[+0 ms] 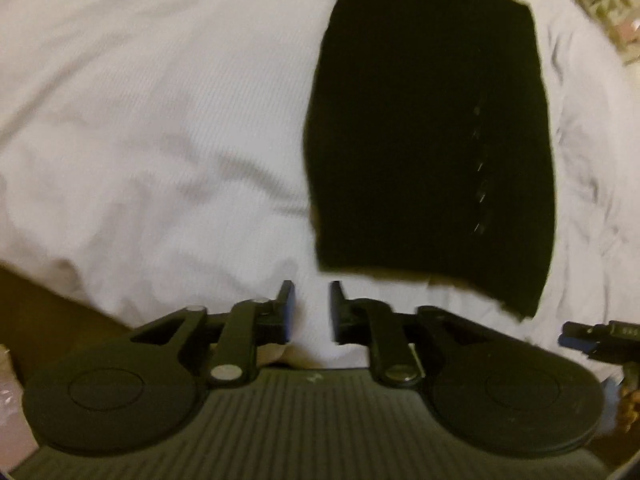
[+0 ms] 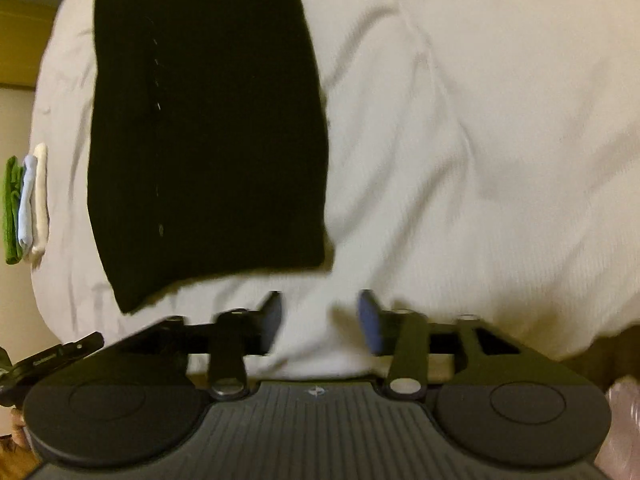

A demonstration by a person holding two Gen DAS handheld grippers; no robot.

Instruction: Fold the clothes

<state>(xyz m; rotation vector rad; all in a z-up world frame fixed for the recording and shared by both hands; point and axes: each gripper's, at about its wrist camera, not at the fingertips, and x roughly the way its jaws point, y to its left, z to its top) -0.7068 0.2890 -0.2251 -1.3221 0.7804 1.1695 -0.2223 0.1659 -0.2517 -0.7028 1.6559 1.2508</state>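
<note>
Black garment (image 1: 432, 140) folded on white bedding (image 1: 160, 120), no legible writing, left gripper (image 1: 312, 312) and right gripper (image 2: 320, 322) parted, empty.

Looking down along each pair of tongs from just above the bed (image 1: 140, 120), facing forward; sharing the black garment (image 1: 432, 140), upper right versus upper left.

A black garment (image 1: 432, 140) lies folded flat on the white bedsheet (image 1: 160, 120), a faint row of buttons down its right side. The left gripper (image 1: 312, 312) hovers just short of its near edge — jaws parted, empty. The other gripper's tip (image 1: 592, 334) shows at far right.
</note>
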